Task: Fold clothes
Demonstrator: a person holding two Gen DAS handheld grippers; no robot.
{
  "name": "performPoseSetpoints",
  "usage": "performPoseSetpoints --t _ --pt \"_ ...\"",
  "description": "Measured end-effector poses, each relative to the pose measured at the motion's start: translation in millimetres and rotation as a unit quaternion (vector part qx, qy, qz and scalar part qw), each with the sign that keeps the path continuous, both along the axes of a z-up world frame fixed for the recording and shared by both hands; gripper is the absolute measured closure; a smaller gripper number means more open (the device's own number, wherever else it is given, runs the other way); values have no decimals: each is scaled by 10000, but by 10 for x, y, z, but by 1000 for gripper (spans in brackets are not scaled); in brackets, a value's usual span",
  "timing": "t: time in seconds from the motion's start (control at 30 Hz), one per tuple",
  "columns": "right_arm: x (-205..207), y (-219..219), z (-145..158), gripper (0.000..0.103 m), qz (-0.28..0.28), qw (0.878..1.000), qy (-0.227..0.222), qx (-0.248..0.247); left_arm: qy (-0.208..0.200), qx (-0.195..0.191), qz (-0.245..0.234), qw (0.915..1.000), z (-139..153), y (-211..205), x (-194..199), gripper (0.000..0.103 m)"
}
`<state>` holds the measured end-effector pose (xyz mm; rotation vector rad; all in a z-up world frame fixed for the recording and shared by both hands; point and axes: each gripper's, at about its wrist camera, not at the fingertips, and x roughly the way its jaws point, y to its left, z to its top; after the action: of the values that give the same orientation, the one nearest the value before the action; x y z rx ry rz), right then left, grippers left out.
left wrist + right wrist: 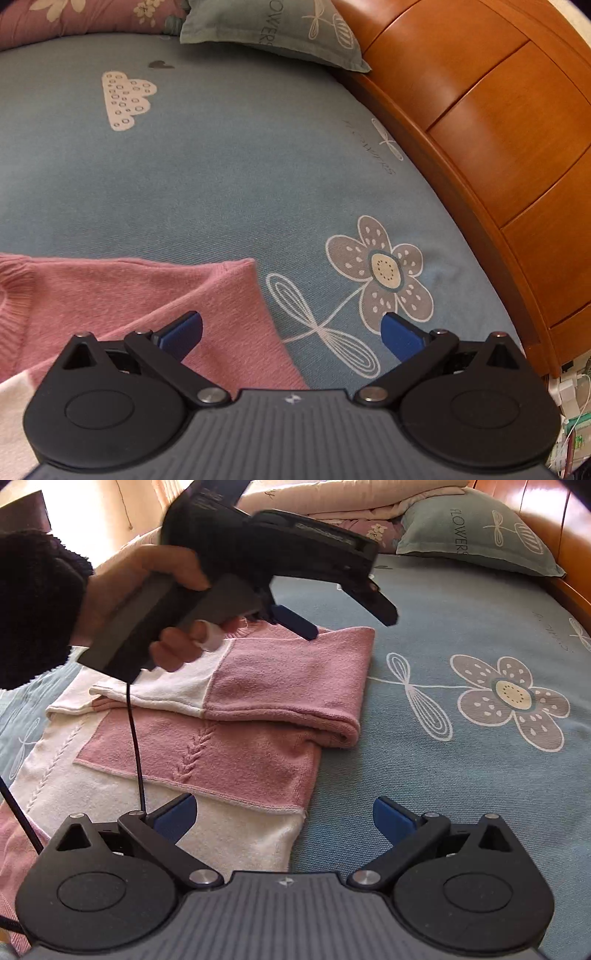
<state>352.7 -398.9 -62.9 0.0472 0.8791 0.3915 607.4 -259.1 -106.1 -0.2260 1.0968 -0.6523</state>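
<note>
A pink and white knitted sweater (229, 746) lies on the blue bedsheet (461, 775), with one sleeve (288, 686) folded across its body. In the left wrist view its pink shoulder part (155, 295) fills the lower left. My left gripper (291, 332) hovers open over the sweater's right edge, nothing between its blue fingers. The right wrist view shows that same left gripper (314, 624), held in a hand (147, 590), above the sweater's top. My right gripper (284, 818) is open over the sweater's lower right corner, empty.
A wooden headboard (498, 129) curves along the right side of the bed. A grey-green pillow (277, 29) and folded quilts (332, 502) lie at the far end. A black cable (135, 738) hangs from the left gripper over the sweater.
</note>
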Motion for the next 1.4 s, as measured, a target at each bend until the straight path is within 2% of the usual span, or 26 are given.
performPoseSetpoints --t 0.13,0.3,0.5,0.63,0.77,0.83,0.9,1.0,1.07,1.13,1.3,1.4 --pt "-42 -98 -33 0 -68 10000 40 37 -155 158 88 9997 -25 -138 129 1" --pt "-37 -252 -48 0 -211 9997 109 70 -188 317 98 9993 222 59 -39 1" --pt "117 -179 0 0 -76 9999 83 -71 -324 800 635 9942 501 814 -562 1" --pt "252 91 57 0 215 9997 -5 74 -27 1044 1209 9872 582 1430 -955 1" --pt "430 501 42 0 489 9985 169 163 355 1149 1658 9788 534 2029 -1358 1" --pt "507 698 -23 0 504 9980 345 169 484 1053 1831 9762 495 2266 -1547 1" --pt "555 842 -109 0 395 9975 577 -31 555 958 1912 9753 452 2468 -1720 1" --pt "512 934 -188 0 79 9960 654 -608 633 995 2032 9720 344 2730 -1959 1" --pt "418 936 -187 0 -142 9929 698 -954 522 1133 2059 9706 314 2858 -2123 1" --pt "288 969 -122 0 -209 9924 700 -992 325 1254 2010 9710 314 2960 -2292 1" --pt "-32 1243 32 0 -4 9931 626 -994 68 1142 1427 9831 319 2971 -2557 1" --pt "-127 1412 -20 0 -55 9906 784 -1121 -15 1121 946 9892 270 2913 -2644 1"
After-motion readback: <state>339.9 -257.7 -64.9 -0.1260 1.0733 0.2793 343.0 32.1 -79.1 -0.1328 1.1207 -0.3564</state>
